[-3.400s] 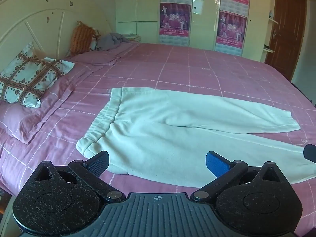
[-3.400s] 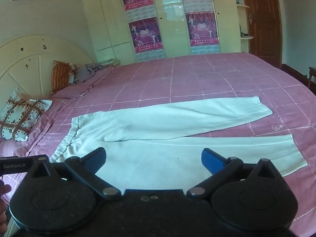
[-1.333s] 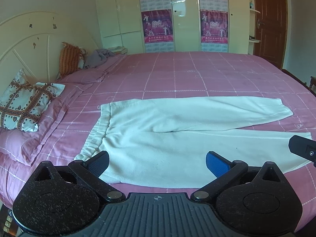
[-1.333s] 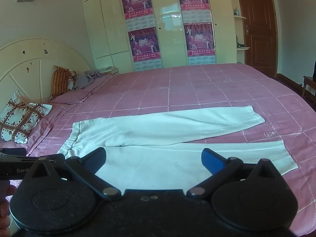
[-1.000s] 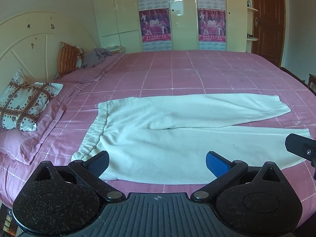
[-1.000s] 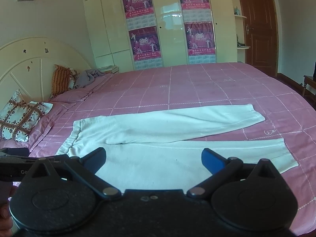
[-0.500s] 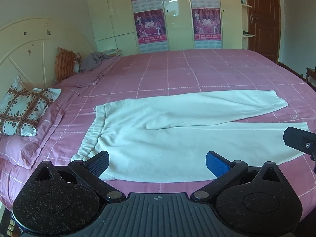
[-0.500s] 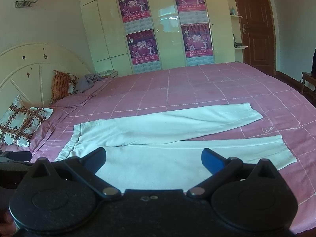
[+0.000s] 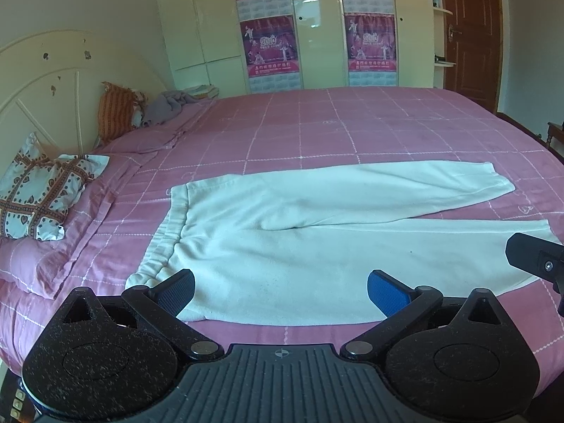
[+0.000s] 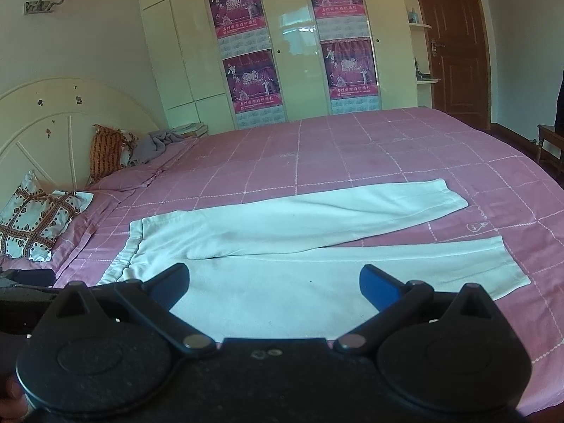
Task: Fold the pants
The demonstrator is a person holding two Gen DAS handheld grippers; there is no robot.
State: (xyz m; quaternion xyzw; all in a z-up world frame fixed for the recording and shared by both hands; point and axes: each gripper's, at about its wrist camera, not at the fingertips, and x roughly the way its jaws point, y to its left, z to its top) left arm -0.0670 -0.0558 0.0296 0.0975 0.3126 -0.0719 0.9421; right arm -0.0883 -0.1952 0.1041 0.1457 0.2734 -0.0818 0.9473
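Note:
Pale white pants point(image 9: 317, 232) point(image 10: 299, 246) lie flat on the pink checked bedspread, waistband point(image 9: 165, 232) to the left and both legs stretching right, slightly apart at the cuffs. My left gripper point(image 9: 280, 290) is open above the near edge of the pants, close to the waistband end, holding nothing. My right gripper point(image 10: 273, 285) is open as well, over the near leg, with nothing between its fingers. Part of the right gripper's body point(image 9: 539, 257) shows at the right edge of the left wrist view.
A patterned pillow point(image 9: 42, 197) lies at the left by the cream headboard point(image 9: 46, 102). An orange cushion point(image 9: 116, 112) and grey clothes point(image 9: 169, 105) sit at the bed's far left. Wardrobe doors with posters point(image 9: 271, 28) stand behind; a brown door point(image 9: 472, 31) is at right.
Both grippers have tilted up and backed off a little, so the pants sit lower and smaller in view. The pants have not moved and both grippers stay open.

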